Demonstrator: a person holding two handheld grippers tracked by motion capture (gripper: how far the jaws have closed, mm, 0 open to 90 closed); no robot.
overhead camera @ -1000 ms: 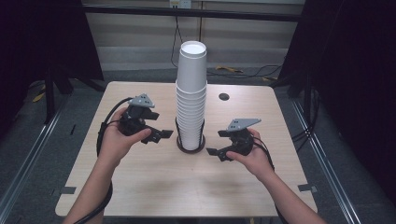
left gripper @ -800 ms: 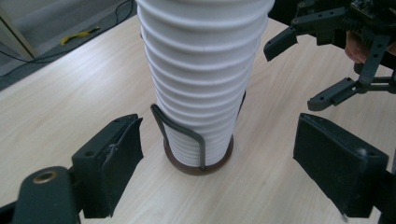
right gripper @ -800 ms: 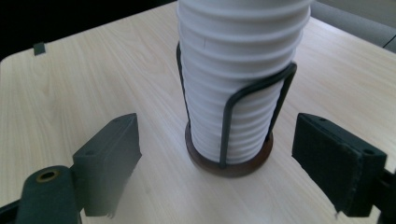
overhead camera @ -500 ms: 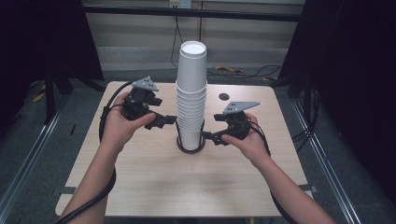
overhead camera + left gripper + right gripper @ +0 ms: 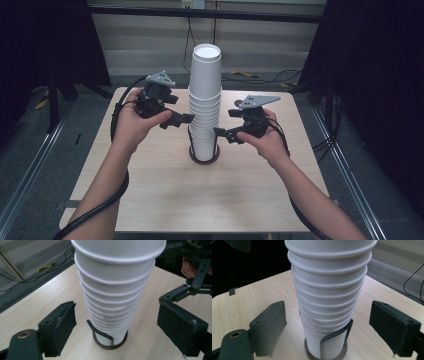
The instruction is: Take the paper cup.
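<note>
High view, stack of white paper cups point(image 5: 205, 105) standing upright in a dark ring holder point(image 5: 204, 156) at frame centre on the table point(image 5: 150, 200), left tongs point(image 5: 186, 119) and right tongs point(image 5: 219, 133) flanking it, both sitting apart, not touching it.

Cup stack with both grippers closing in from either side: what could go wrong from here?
1. The cup stack is tall and narrow on a small round holder; a sideways bump from the left gripper or right gripper could tip it.
2. The cups nest tightly, so open jaws closing on the stack may lift several at once.
3. The holder's wire loop wraps the bottom cups and may snag them.
</note>
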